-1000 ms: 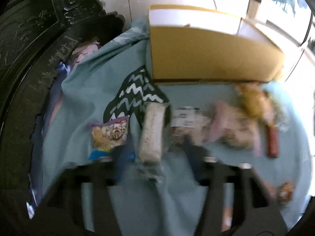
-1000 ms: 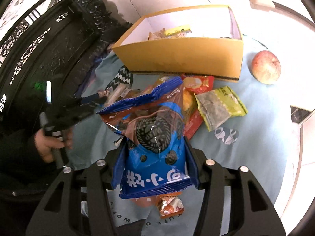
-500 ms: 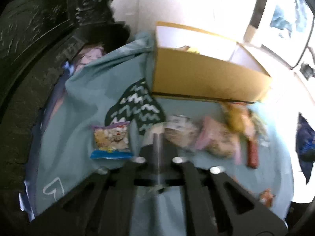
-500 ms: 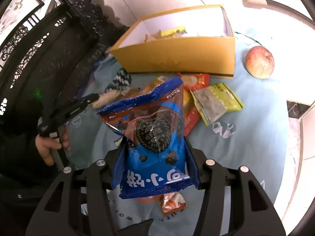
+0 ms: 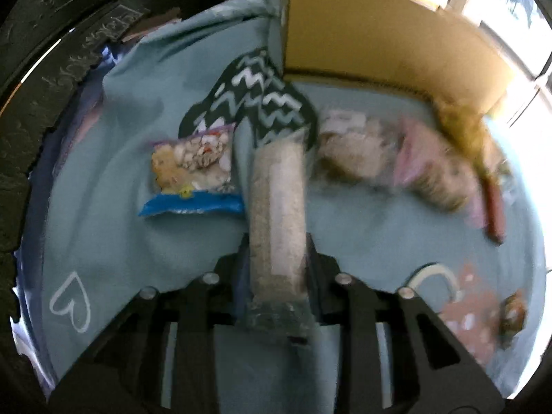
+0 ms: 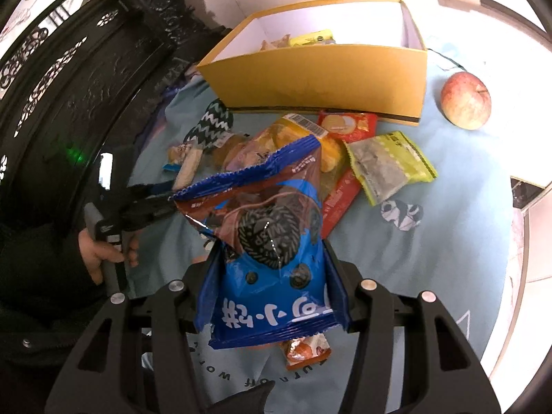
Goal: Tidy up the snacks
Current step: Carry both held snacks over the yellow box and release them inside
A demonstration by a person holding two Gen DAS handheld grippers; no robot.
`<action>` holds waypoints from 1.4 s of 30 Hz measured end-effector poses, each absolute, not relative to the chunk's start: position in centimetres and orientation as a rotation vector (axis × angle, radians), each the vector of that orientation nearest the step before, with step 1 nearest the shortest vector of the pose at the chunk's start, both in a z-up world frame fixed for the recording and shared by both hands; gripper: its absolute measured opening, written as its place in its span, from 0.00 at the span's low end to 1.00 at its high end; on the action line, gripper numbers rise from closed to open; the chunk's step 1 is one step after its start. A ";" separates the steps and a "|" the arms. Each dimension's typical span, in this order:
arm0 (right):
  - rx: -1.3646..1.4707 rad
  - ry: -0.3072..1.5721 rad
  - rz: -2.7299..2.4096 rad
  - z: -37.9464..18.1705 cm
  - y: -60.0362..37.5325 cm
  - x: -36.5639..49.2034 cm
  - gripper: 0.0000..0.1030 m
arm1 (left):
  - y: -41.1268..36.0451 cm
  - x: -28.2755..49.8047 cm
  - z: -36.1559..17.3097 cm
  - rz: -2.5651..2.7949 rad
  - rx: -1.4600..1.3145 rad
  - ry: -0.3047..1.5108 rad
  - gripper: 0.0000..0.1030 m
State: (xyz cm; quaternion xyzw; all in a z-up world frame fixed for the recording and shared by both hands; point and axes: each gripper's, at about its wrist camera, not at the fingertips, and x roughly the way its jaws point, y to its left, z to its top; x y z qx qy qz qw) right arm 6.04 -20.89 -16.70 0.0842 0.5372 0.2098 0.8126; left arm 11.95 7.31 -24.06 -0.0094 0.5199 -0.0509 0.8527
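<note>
A pale beige snack bar [image 5: 277,200] in a clear wrapper stands between the fingers of my left gripper [image 5: 276,245], pinched at its near end. The jaws are opening slightly, but the pads still press on it. In the right wrist view the same bar [image 6: 188,169] sticks out of the left gripper [image 6: 162,203], which a hand holds low over the blue cloth [image 6: 431,241]. My right gripper [image 6: 270,246] is shut on a blue cookie bag [image 6: 272,227], held above the snack pile. The yellow box [image 6: 321,79] [image 5: 362,45] sits beyond with some snacks inside.
Loose snacks lie before the box: a green packet [image 6: 390,165], a red packet [image 6: 346,124], a purple-and-blue bag [image 5: 193,169] and a pink packet [image 5: 431,169]. An apple [image 6: 465,100] rests right of the box. Dark carved furniture [image 6: 51,86] borders the left.
The left gripper went from open around the beige bar to closed on its near end, and the view has shifted nearer the cloth. The right gripper and its cookie bag stayed put.
</note>
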 end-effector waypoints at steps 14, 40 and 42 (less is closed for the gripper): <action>0.209 1.003 0.478 -11.5 -20.7 7.2 0.53 | 3.8 10.9 -11.9 -0.266 -0.144 0.832 0.27; 0.011 0.716 0.248 2.8 -22.0 23.7 0.78 | 2.2 27.8 -0.4 -0.159 -0.114 0.652 0.98; 0.015 0.747 0.247 1.6 -21.9 22.5 0.80 | 3.6 26.9 -2.0 -0.129 -0.116 0.680 0.98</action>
